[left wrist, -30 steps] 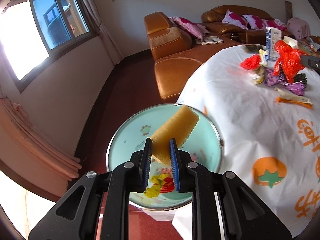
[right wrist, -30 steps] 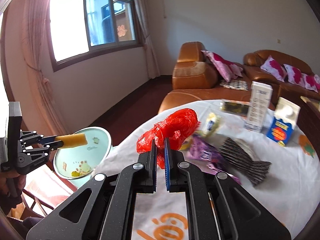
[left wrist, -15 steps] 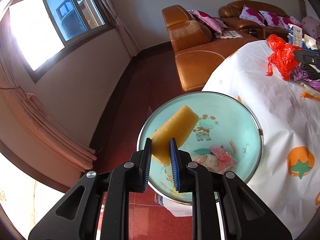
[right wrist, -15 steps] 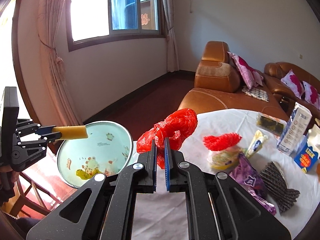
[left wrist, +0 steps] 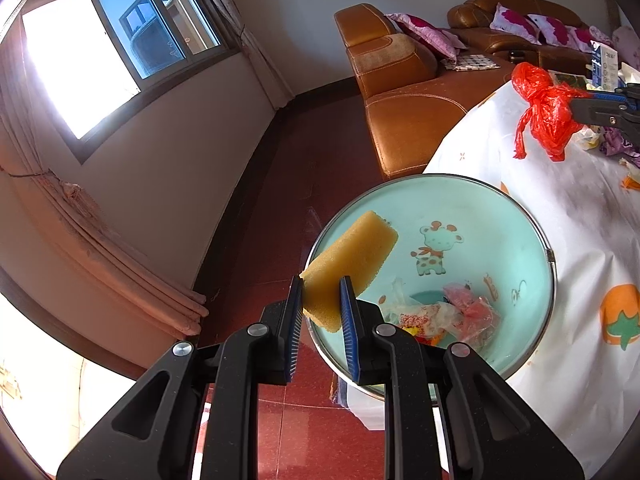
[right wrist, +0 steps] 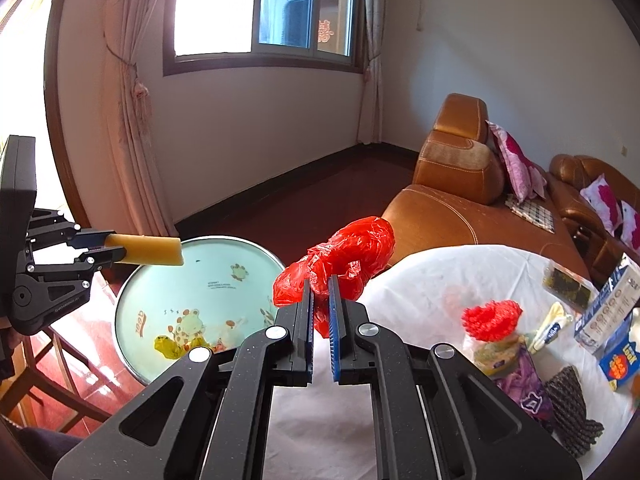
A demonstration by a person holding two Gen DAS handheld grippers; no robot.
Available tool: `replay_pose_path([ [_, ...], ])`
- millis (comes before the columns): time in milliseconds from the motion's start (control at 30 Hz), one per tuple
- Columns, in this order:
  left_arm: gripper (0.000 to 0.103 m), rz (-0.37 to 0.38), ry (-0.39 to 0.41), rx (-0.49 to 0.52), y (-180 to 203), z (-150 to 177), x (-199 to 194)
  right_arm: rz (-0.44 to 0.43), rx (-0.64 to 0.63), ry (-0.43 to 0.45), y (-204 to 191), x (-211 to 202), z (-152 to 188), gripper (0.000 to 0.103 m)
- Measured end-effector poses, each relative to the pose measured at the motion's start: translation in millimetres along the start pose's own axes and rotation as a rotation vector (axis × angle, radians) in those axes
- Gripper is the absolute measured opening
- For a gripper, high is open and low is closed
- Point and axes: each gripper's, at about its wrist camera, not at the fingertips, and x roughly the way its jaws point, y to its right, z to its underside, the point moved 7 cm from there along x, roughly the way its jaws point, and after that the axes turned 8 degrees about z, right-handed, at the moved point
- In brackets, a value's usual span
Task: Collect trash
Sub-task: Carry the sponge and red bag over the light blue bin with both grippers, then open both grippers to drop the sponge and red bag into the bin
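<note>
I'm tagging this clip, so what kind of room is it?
Most likely a home living room: a brown leather sofa with pink cushions, a curtained window, and a table under a printed white cloth.

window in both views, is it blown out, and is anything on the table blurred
Left wrist view: the window is blown out white at its left pane, and the tablecloth looks smeared near the right edge. Right wrist view: the window's left pane is also blown out, while the red bag and basin are sharp; the packets at the far right blur slightly.
</note>
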Motion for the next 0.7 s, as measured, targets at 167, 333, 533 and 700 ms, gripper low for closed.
replay_pose_path([
  [167, 0.018, -0.019, 0.001, 0.01, 1.2, 0.1, -0.1, -0.008, -0.037, -0.003, -13.4, 8.4, 0.6, 0.007],
  [333, 0.018, -0.031, 0.001, 0.016, -0.4, -0.7, 0.6, -0.02, -0.087, 0.001, -31.2, 14.2, 0.2, 0.007],
  [533, 0.018, -0.033, 0.002, 0.022, 1.8, 0.6, 0.5, -0.028, -0.116, 0.001, -40.8, 16.4, 0.7, 0.007],
  [700, 0.019, -0.034, 0.003, 0.024, 2.0, -0.2, 0.0, -0.032, -0.122, -0.003, -43.9, 18.6, 1.1, 0.007],
])
